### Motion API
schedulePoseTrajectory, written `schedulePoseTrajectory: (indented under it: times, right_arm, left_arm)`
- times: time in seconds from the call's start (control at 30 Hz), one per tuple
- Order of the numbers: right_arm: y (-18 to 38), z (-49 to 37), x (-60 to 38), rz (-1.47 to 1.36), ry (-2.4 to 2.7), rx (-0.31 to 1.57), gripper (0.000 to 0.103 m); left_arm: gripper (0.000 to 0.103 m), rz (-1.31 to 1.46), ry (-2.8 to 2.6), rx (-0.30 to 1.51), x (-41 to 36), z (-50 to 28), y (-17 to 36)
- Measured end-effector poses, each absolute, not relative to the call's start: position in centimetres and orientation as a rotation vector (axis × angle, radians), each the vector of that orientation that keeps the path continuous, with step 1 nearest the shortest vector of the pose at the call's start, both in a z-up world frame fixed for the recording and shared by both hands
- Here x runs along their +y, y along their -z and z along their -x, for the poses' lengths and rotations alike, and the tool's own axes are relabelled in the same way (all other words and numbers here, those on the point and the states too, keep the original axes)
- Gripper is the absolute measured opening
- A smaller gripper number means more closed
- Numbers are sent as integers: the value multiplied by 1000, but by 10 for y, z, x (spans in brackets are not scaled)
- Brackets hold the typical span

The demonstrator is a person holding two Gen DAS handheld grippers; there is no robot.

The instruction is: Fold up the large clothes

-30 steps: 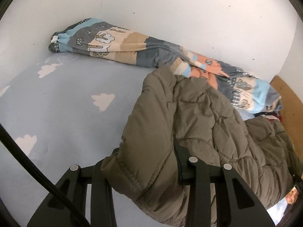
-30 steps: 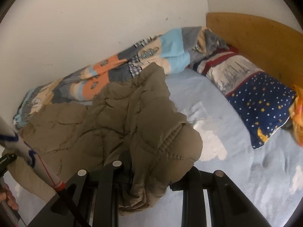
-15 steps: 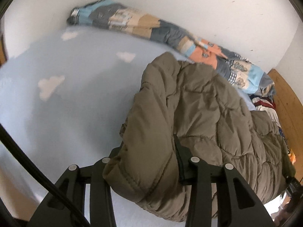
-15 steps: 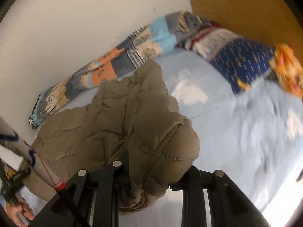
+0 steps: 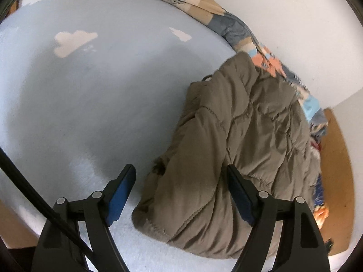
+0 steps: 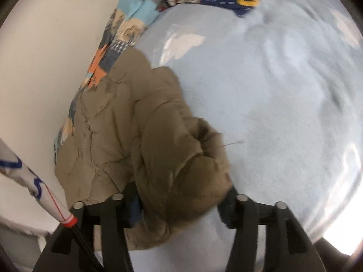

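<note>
**Quilted jacket down on the bed, both grips letting go**

Puffy olive-brown jacket (image 5: 229, 149), stitched in soft quilted panels, bunched on the pale blue fleecy sheet (image 5: 95, 104) with white cloud shapes. Lies close against the patterned blanket (image 5: 229, 25) rolled along the white wall (image 5: 295, 22). Left gripper (image 5: 181, 181) opening, blue-lined fingers clear of the fabric, hem between them. Right gripper (image 6: 181, 200) opening too, a thick fold bulging between the fingers, contact unclear through blur. Broad bare sheet open left of the jacket; wooden headboard (image 5: 338, 170) at the far edge.
</note>
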State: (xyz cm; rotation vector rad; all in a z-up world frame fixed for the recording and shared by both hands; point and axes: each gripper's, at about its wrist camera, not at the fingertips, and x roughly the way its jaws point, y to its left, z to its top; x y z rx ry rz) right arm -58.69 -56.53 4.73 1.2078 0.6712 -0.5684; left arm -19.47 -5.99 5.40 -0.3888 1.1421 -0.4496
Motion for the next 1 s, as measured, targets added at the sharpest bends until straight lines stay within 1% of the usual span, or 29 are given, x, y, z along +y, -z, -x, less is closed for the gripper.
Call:
schedulePoseTrajectory:
  times: [0.03, 0.17, 0.23, 0.27, 0.33, 0.43, 0.57, 0.63, 0.67, 0.73, 0.77, 0.83, 0.87, 0.93, 1.0]
  right_arm:
    - [-48, 595, -565, -1225, 572, 655, 66]
    - [-47, 622, -564, -1298, 584, 609, 67]
    - [-55, 631, -561, -1261, 637, 605, 67]
    - [-62, 637, -560, -1233, 677, 590, 67]
    - [-79, 648, -559, -1157, 770, 544, 67]
    - [-107, 642, -553, -1015, 784, 497, 67]
    - [-127, 592, -524, -788, 697, 564, 67]
    - [-123, 566, -514, -729, 657, 615, 67]
    - [-120, 562, -511, -714, 654, 635, 67]
    - [-103, 545, -514, -708, 661, 708, 67]
    - [-94, 544, -515, -716, 663, 730, 67]
    - [-71, 536, -525, -747, 669, 801, 67]
    - [-64, 535, -528, -770, 667, 815, 67]
    - [-48, 531, -537, -831, 657, 835, 68]
    - [-44, 529, -539, -825, 663, 843, 69]
  left_arm:
    - [79, 410, 451, 1144, -55, 195, -55]
    - [79, 540, 366, 1130, -21, 193, -59]
    - [79, 580, 301, 1096, 0, 194, -64]
    - [79, 584, 254, 1051, 10, 199, -70]
    - [79, 548, 232, 998, 11, 203, -81]
    - [79, 379, 280, 915, -19, 221, -106]
    - [80, 100, 445, 859, -91, 248, -124]
    - [80, -38, 492, 823, -118, 259, -120]
    - [80, -127, 497, 813, -134, 263, -107]
    - [80, -184, 485, 848, -149, 254, -84]
    - [80, -175, 462, 904, -152, 243, -70]
    - [91, -131, 454, 953, -150, 227, -62]
    - [92, -129, 450, 960, -151, 221, -61]
    - [99, -118, 444, 982, -153, 215, -56]
    - [103, -117, 430, 996, -155, 211, -48]
